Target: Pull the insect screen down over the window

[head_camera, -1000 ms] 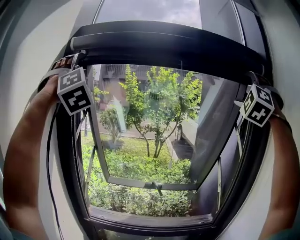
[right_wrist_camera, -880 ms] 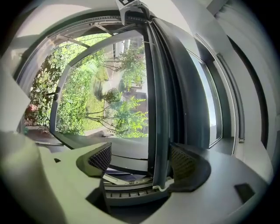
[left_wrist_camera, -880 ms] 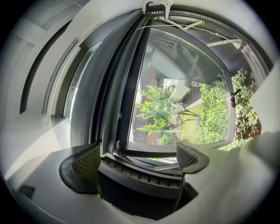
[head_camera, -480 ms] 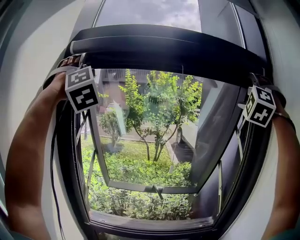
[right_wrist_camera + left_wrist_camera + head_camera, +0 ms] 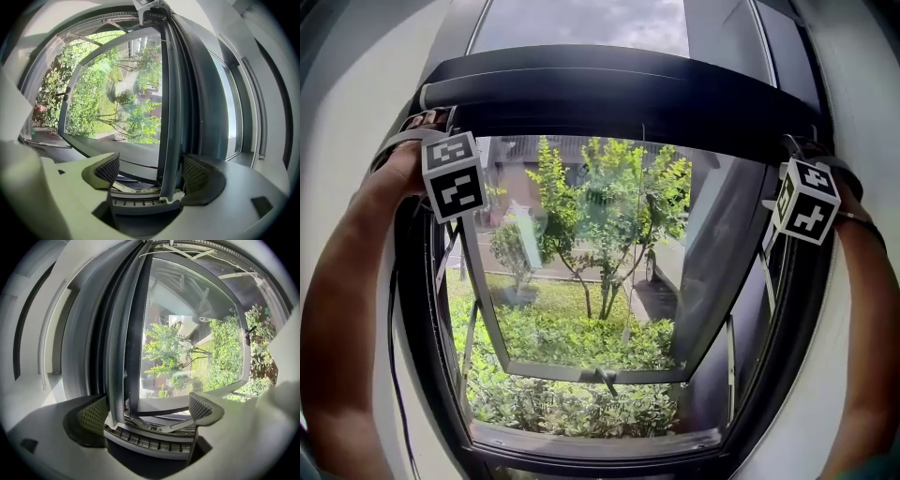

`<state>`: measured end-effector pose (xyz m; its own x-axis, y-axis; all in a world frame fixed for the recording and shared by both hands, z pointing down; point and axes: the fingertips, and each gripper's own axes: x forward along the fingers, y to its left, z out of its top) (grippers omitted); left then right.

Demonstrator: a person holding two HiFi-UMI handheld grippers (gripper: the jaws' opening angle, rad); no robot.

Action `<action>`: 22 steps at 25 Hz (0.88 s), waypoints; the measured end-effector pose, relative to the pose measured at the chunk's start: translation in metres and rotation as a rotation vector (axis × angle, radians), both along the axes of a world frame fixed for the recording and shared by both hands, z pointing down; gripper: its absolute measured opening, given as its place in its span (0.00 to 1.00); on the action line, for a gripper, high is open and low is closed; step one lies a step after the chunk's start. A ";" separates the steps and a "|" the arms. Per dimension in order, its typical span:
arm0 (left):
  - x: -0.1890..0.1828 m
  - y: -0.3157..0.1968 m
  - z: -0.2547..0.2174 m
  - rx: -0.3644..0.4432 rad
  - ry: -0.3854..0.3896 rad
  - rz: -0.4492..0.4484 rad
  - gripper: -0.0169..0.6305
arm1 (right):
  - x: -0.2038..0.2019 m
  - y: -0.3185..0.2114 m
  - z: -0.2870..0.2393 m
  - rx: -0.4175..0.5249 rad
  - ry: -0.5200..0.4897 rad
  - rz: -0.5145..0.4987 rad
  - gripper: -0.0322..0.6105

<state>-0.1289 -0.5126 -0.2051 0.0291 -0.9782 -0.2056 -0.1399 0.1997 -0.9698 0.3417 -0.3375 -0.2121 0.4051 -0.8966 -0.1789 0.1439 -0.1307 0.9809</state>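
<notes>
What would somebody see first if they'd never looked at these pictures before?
The bright green tree outside, right in the middle of the open window. Next comes the thick dark bar across the window's top, with the left gripper and the right gripper at its two ends. The bar runs between each gripper's open jaws.
</notes>
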 end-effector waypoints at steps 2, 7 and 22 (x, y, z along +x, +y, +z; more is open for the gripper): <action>-0.004 -0.001 0.001 0.016 0.004 -0.017 0.85 | -0.003 -0.002 0.001 0.007 -0.007 -0.022 0.67; -0.001 0.001 0.003 0.023 0.003 -0.006 0.85 | -0.002 0.001 0.007 0.011 -0.025 -0.044 0.67; -0.010 0.006 0.055 -0.016 -0.071 -0.002 0.85 | -0.007 0.007 0.058 -0.108 -0.030 -0.019 0.67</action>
